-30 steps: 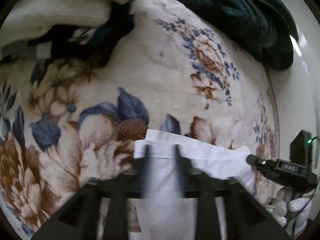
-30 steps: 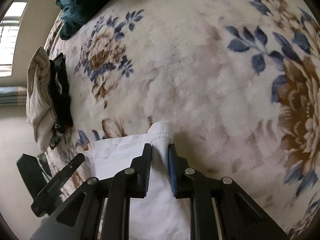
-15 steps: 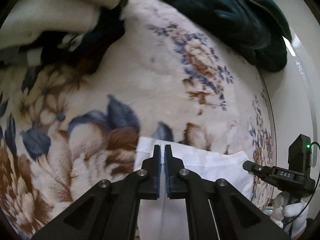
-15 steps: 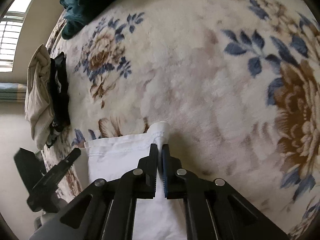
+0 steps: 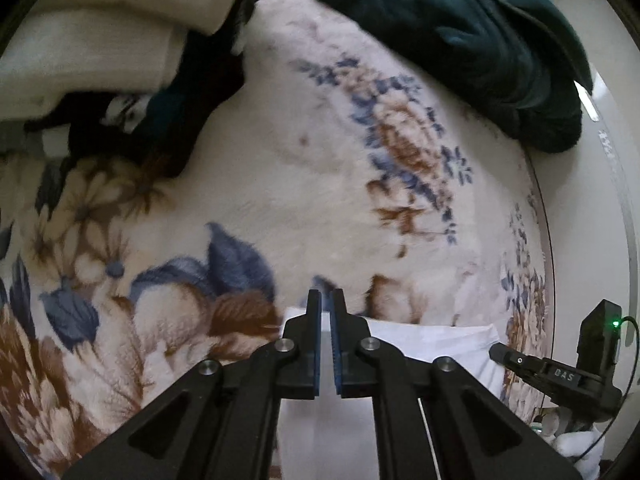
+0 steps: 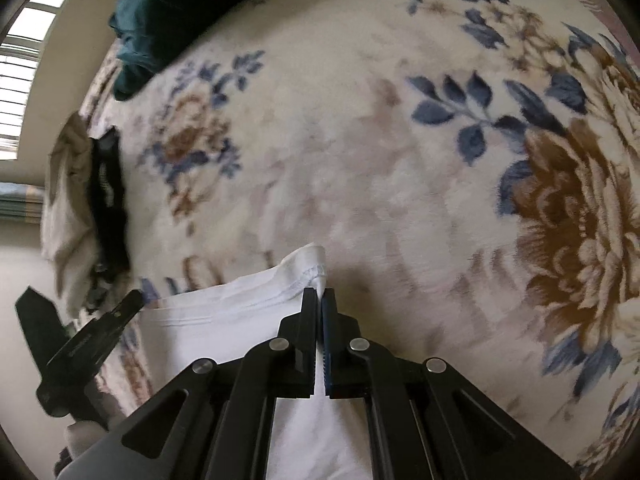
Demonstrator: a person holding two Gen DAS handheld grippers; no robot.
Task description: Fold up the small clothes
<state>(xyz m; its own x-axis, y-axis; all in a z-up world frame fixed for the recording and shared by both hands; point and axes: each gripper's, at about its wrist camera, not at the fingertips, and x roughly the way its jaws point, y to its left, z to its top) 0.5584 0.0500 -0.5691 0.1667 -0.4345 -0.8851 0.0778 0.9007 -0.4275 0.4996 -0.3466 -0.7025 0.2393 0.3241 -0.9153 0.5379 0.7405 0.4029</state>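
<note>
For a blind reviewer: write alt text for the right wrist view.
The right gripper is shut on the corner of a white garment lying on a floral blanket. The left gripper reaches in at the garment's other edge; dark green fabric and a small clothes pile lie beyond.

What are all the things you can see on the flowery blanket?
white garment: one, white, near edge of the blanket, its far hem pinched at two spots
floral blanket: one, cream with blue and brown flowers, under everything
dark green garment: one, teal green, bunched at the far side
cream clothes: a pile, cream, far left
black garment: one, black, beside the cream pile
window: one, bright, far left in the right wrist view
left gripper: one, black, shut on the hem
right gripper: one, black, shut on the hem corner
</note>
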